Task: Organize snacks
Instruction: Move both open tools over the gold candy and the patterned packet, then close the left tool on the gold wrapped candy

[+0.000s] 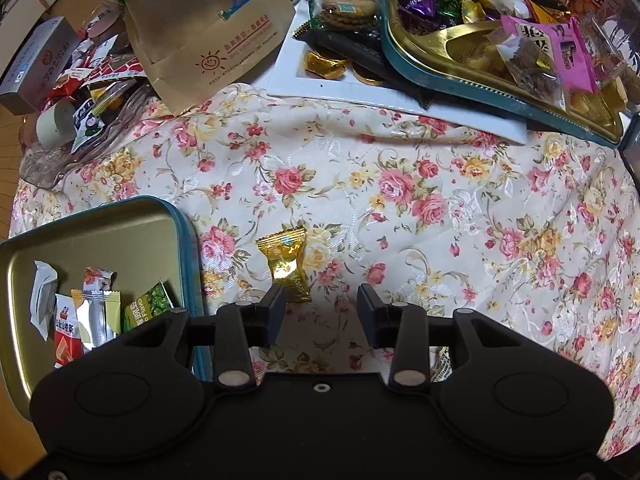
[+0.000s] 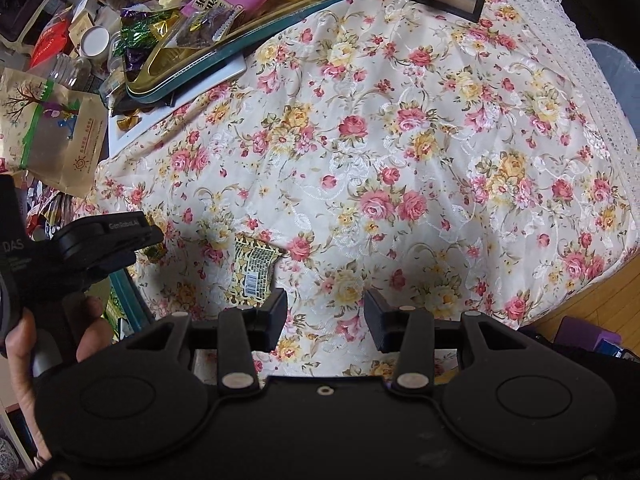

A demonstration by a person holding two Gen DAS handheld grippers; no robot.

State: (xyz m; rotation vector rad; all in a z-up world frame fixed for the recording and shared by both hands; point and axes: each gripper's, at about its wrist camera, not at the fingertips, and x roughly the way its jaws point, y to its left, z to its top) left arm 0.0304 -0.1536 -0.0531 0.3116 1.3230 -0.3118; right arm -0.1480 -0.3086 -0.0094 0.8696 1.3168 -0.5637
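Observation:
A gold-wrapped candy (image 1: 286, 264) lies on the floral tablecloth (image 1: 400, 184), just ahead of my left gripper (image 1: 322, 308). That gripper points down, open, with the candy's lower end beside its left finger (image 1: 276, 306). Left of it sits a teal-rimmed gold tin (image 1: 120, 232) holding several small snack packets (image 1: 94, 312). My right gripper (image 2: 326, 316) hangs open over the cloth with nothing between its fingers. A gold patterned packet with a barcode (image 2: 252, 272) lies flat just ahead of its left finger (image 2: 276, 314).
A larger teal tin (image 1: 460, 84) heaped with wrapped sweets rests on a white tray (image 1: 304, 76) at the back. A brown paper bag (image 1: 208, 28), a glass dish (image 1: 60, 160) of snacks and boxes crowd the back left. A hand (image 2: 24, 344) holds the left tool.

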